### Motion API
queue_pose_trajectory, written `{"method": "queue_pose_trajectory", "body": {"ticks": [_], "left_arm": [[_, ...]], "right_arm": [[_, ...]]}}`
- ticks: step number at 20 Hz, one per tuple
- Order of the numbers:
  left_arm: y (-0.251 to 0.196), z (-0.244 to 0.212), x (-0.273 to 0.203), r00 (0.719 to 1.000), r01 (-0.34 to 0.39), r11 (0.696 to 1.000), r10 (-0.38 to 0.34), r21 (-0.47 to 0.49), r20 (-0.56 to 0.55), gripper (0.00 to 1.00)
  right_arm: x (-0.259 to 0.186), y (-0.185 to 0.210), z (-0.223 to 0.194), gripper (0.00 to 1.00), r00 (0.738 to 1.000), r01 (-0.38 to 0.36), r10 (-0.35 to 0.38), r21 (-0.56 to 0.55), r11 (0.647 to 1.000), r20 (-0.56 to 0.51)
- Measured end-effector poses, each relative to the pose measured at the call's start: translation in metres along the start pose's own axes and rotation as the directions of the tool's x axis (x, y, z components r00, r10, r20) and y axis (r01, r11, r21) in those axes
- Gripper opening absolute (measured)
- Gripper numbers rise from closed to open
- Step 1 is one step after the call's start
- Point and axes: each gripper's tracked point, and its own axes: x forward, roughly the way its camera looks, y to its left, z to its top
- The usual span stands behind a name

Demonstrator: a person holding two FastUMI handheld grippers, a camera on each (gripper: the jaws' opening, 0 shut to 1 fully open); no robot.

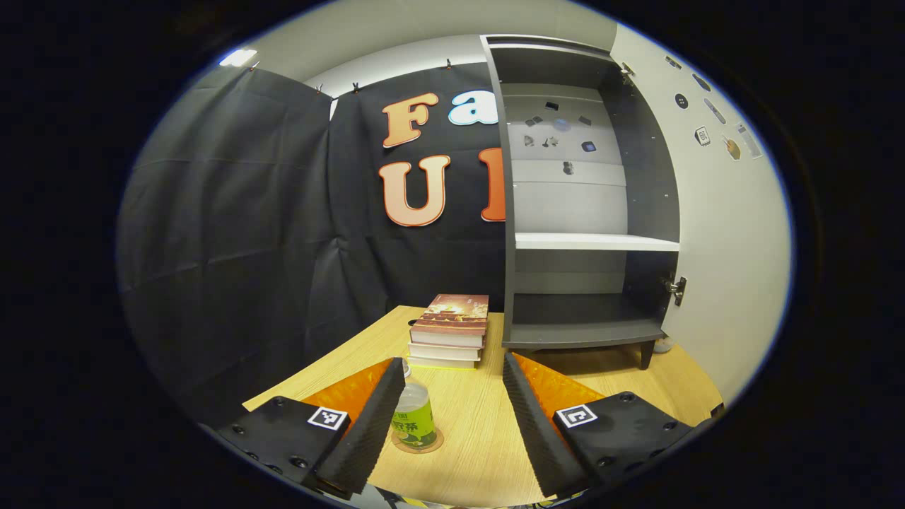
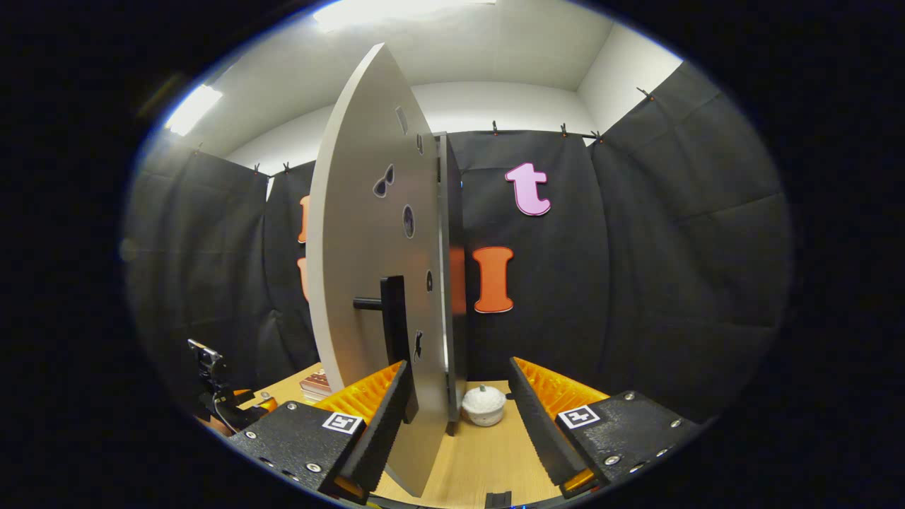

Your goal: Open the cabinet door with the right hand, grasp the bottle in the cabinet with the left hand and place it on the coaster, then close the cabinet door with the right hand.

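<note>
A clear bottle with a green label (image 1: 413, 418) stands upright on a round brown coaster (image 1: 433, 444) on the wooden table. My left gripper (image 1: 452, 360) is open around it, and the bottle sits close against the inner face of the left finger (image 1: 371, 424), which hides part of it. The grey cabinet (image 1: 587, 240) stands open with bare shelves. Its pale door (image 2: 375, 268) appears edge-on in the right gripper view, with a black handle (image 2: 392, 311). My right gripper (image 2: 459, 364) is open, with the door's lower edge between its fingers, nearer the left one.
A stack of books (image 1: 449, 329) lies on the table (image 1: 481, 424) between the bottle and the cabinet. A small white lidded jar (image 2: 484, 404) sits by the cabinet's foot. The open door (image 1: 714, 212) swings out on the cabinet's right side.
</note>
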Motion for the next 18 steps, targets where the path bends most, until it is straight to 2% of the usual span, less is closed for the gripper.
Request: {"method": "queue_pose_trajectory", "body": {"ticks": [2,4,5,6,7,10,11,12,16,17,18], "left_arm": [[-0.007,0.005,0.001,1.0,0.006,1.0,-0.006,0.008,0.005,0.92],[-0.013,0.009,0.001,1.0,0.01,1.0,-0.01,0.01,0.007,0.92],[-0.017,0.013,0.002,1.0,0.012,1.0,-0.012,0.009,0.012,0.92],[-0.019,0.015,0.003,1.0,0.012,1.0,-0.012,0.01,0.013,0.92],[-0.022,0.016,0.003,1.0,0.012,1.0,-0.013,0.009,0.014,0.92],[-0.027,0.019,0.004,1.0,0.006,1.0,-0.006,0.01,0.014,0.92],[-0.027,0.019,0.004,1.0,0.001,1.0,-0.001,0.013,0.012,0.92],[-0.028,0.021,0.003,1.0,-0.004,1.0,0.004,0.014,0.012,0.92],[-0.024,0.033,0.002,0.999,-0.035,0.999,0.035,0.004,0.027,0.92],[-0.022,0.038,0.002,0.998,-0.048,0.999,0.048,0.002,0.033,0.92],[-0.019,0.041,0.002,0.997,-0.061,0.998,0.061,0.001,0.039,0.91]], "right_arm": [[0.001,0.004,-0.002,0.83,0.999,-0.054,0.054,0.002,0.999,-0.003],[-0.001,0.037,-0.008,0.77,0.977,-0.213,0.214,0.043,0.976,-0.022],[0.0,0.039,-0.008,0.77,0.975,-0.22,0.22,0.006,0.975,-0.009],[0.003,0.038,-0.014,0.65,0.976,-0.219,0.218,-0.029,0.975,-0.023],[0.005,0.037,-0.021,0.72,0.974,-0.225,0.223,-0.044,0.973,-0.045],[0.01,0.047,-0.023,0.68,0.958,-0.283,0.285,0.033,0.958,-0.045],[0.01,0.05,-0.024,0.73,0.951,-0.304,0.307,0.056,0.951,-0.048],[0.012,0.05,-0.023,0.63,0.943,-0.326,0.329,0.063,0.943,-0.045],[0.013,0.064,-0.027,0.57,0.901,-0.427,0.431,0.068,0.902,-0.056],[0.013,0.07,-0.029,0.64,0.886,-0.456,0.461,0.08,0.886,-0.055],[0.011,0.072,-0.028,0.62,0.87,-0.487,0.492,0.095,0.869,-0.042]]}}
